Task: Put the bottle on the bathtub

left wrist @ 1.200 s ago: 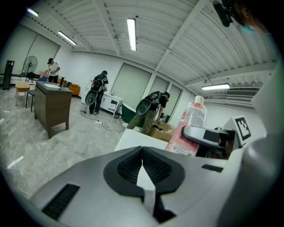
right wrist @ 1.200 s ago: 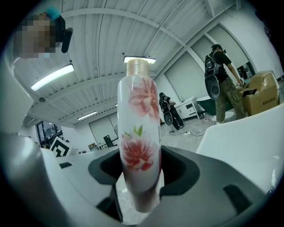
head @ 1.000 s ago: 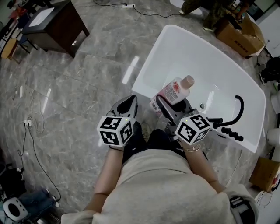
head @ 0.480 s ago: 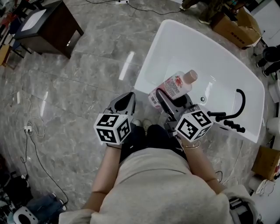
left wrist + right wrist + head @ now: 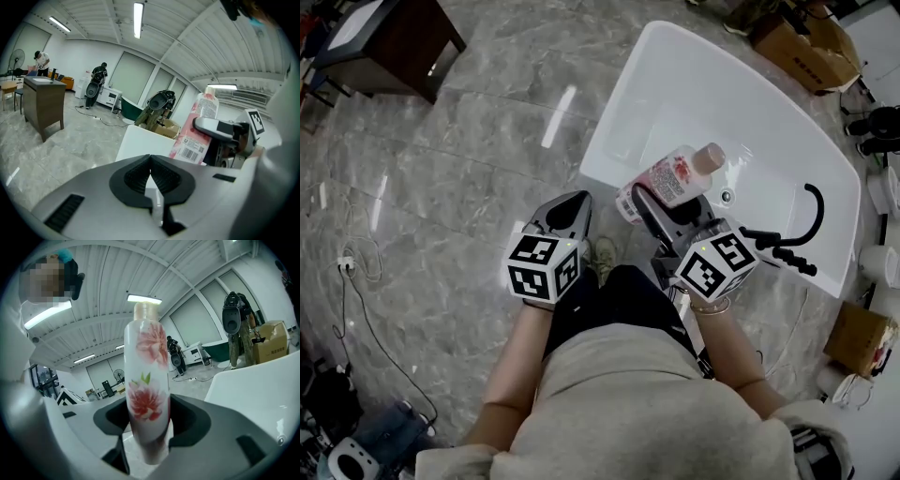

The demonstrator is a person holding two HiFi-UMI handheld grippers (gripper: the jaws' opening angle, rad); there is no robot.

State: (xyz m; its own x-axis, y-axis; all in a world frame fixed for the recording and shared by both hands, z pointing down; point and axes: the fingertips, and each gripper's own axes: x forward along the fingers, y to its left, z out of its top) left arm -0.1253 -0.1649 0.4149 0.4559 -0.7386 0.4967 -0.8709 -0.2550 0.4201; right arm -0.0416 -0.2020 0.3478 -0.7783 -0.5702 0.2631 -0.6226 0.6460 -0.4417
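Note:
A white bottle [image 5: 672, 177] with red flower print and a pinkish cap is held near its base by my right gripper [image 5: 639, 203], which is shut on it. The bottle hangs over the near rim of the white bathtub [image 5: 609, 141], cap pointing out across the basin. In the right gripper view the bottle [image 5: 147, 390] stands between the jaws of the right gripper [image 5: 147, 430], with the bathtub [image 5: 253, 380] at right. My left gripper [image 5: 578, 201] is shut and empty, left of the tub above the floor. From the left gripper [image 5: 150, 162], the bottle [image 5: 194, 136] shows its barcode side.
A black shower hose and faucet [image 5: 789, 255] sit on the tub's right rim. A dark cabinet [image 5: 389, 47] stands at far left, cardboard boxes [image 5: 806, 47] beyond the tub and at right [image 5: 853, 337]. Cables [image 5: 347, 272] lie on the marble floor. People [image 5: 157, 105] stand in the background.
My right gripper has carried the bottle a little further out over the tub's near rim. The left gripper has shifted slightly and stays shut and empty.

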